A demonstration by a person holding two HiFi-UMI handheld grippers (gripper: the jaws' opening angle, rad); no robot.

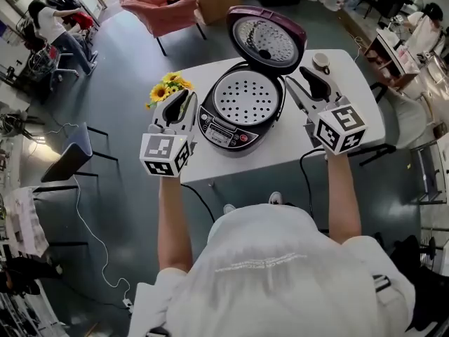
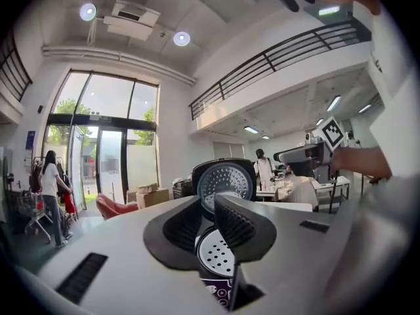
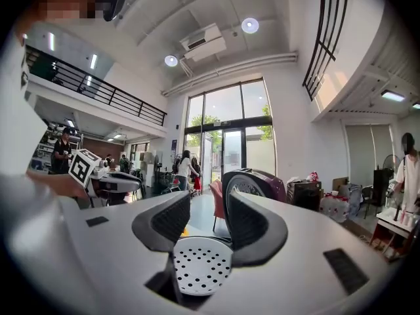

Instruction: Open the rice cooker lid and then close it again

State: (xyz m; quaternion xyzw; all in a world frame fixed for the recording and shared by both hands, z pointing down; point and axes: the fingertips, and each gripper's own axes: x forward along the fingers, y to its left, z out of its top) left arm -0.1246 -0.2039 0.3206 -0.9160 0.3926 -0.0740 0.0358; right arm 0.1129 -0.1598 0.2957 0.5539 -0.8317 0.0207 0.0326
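Note:
The rice cooker (image 1: 223, 130) stands on the white table (image 1: 354, 104) with its purple lid (image 1: 267, 39) swung up and open. A perforated white steam tray (image 1: 245, 98) fills its pot. My left gripper (image 1: 184, 98) hovers to the left of the cooker, jaws open by only a narrow gap, with nothing between them. My right gripper (image 1: 296, 76) hovers to the cooker's right, open and empty. In the left gripper view the gripper (image 2: 207, 199) looks at the lid (image 2: 225, 181) and the tray (image 2: 213, 258). In the right gripper view the gripper (image 3: 209, 199) frames the lid (image 3: 256, 184) and the tray (image 3: 197, 264).
A bunch of sunflowers (image 1: 168, 86) lies at the table's left corner. A small white cup (image 1: 321, 62) stands at the back right. A pink armchair (image 1: 161, 5) sits behind the table and a dark chair (image 1: 70, 161) to the left. Cables run over the floor.

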